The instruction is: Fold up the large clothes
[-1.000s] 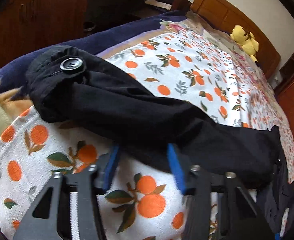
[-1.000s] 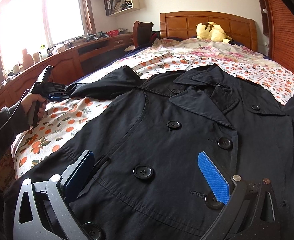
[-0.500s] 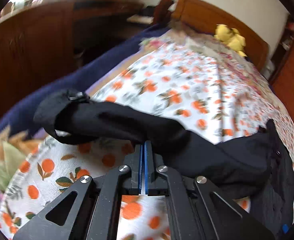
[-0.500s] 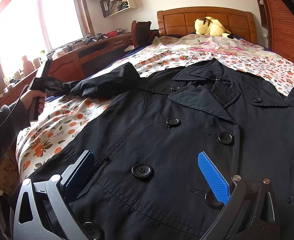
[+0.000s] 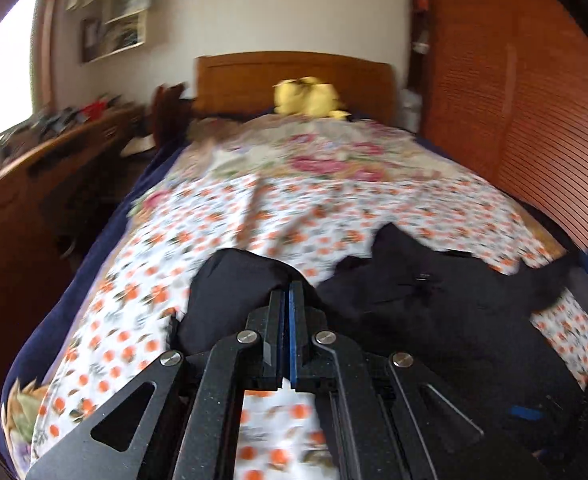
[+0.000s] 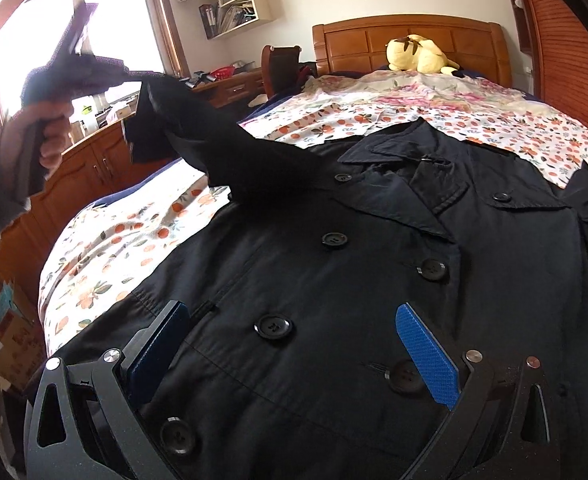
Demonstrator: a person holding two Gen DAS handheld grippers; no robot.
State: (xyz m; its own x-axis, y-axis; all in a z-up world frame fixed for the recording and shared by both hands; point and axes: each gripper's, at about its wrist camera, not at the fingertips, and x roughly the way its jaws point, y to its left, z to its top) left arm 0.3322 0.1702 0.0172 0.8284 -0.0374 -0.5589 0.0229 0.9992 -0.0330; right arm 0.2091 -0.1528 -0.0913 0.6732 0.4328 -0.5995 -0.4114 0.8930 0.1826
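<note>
- The left gripper has clamped its jaws on the coat's sleeve and lifted it off the bedspread — the sleeve fold looks underway.
- The right gripper hovers with jaws apart over the coat, which lies flat on the bedspread — buttons up.

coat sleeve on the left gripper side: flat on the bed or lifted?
Lifted. The left gripper is shut on the sleeve, which hangs clear above the bedspread; the coat body lies spread flat.

Black double-breasted coat lies buttoned, face-up on bed; one sleeve lifted.
</note>
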